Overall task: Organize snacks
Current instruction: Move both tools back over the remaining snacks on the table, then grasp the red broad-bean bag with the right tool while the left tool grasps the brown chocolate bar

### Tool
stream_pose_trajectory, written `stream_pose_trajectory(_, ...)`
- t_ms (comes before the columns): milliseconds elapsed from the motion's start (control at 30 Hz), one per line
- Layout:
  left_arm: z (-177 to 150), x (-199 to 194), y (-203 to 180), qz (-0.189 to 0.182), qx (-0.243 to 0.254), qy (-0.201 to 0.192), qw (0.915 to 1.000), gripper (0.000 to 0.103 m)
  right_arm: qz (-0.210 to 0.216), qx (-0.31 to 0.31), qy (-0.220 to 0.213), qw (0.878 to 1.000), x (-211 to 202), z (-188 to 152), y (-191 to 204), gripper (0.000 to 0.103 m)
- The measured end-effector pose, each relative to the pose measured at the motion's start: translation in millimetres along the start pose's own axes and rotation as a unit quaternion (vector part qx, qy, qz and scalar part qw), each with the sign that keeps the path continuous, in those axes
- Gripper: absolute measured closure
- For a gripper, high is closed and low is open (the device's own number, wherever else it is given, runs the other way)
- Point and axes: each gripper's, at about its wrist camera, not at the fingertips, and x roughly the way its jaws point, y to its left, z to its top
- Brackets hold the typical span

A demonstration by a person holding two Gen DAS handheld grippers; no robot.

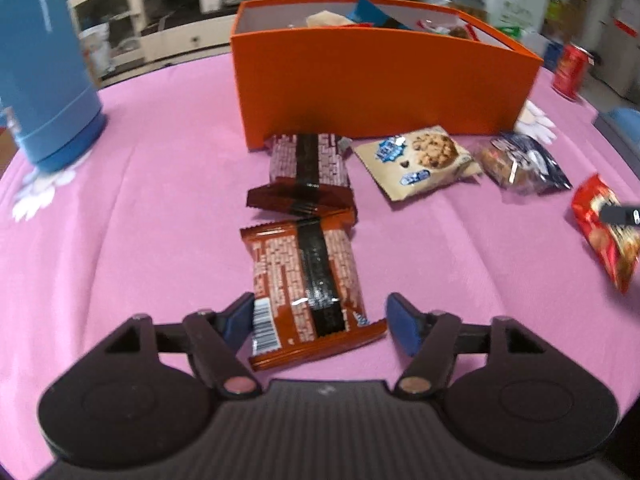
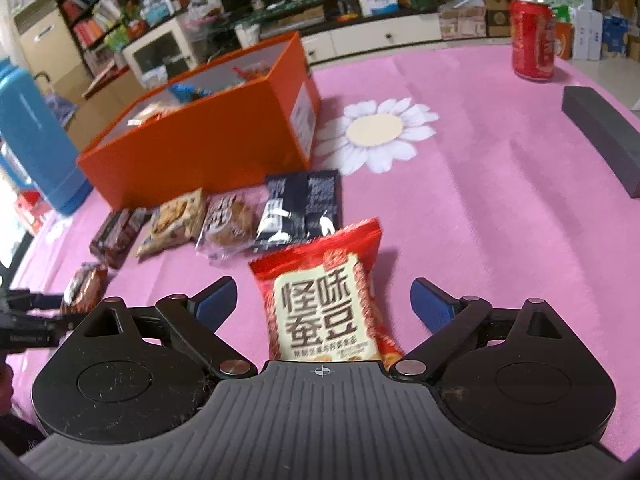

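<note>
Left wrist view, from nine o'clock across: a blue thermos stands on the pink tablecloth. At twelve o'clock sits the orange box, snack packets showing above its rim. Before it lie a dark brown wafer packet, a chocolate-chip cookie packet and a clear-wrapped cake; a red cola can stands at two o'clock. The left gripper is released, its blue pads either side of a second brown wafer packet, the right pad clear of it; contact at the left pad cannot be told.

Right wrist view: the right gripper is released, pads well apart from the red broad-bean snack bag lying flat between them. A dark navy packet lies at twelve o'clock, just beyond the bag.
</note>
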Motion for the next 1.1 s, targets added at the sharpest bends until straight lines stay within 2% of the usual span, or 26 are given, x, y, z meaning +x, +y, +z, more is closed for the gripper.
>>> stream_pose_trajectory(167,3.0,4.4,-3.2,0.024,0.004,-0.014,0.9996,0.026,-0.016,-0.03,0.018,0.999,8.3,-4.4,7.5,0.018)
stream_pose_trajectory(333,4.7,9.0,9.2,0.01,-0.024,-0.017,0.9995,0.021,-0.026,-0.051,0.027,0.998,17.5,-5.8,14.6,0.013)
stream_pose_trajectory(633,5.4,12.3,9.6,0.014,-0.018,-0.023,0.9995,0.018,-0.064,-0.124,0.029,0.99,31.0,-10.8,34.5,0.009)
stream_pose_trajectory(1100,3.7,14.9,7.1,0.015,-0.015,-0.037,0.9991,0.013,-0.063,-0.125,0.007,0.99,32.3,-13.0,29.7,0.009)
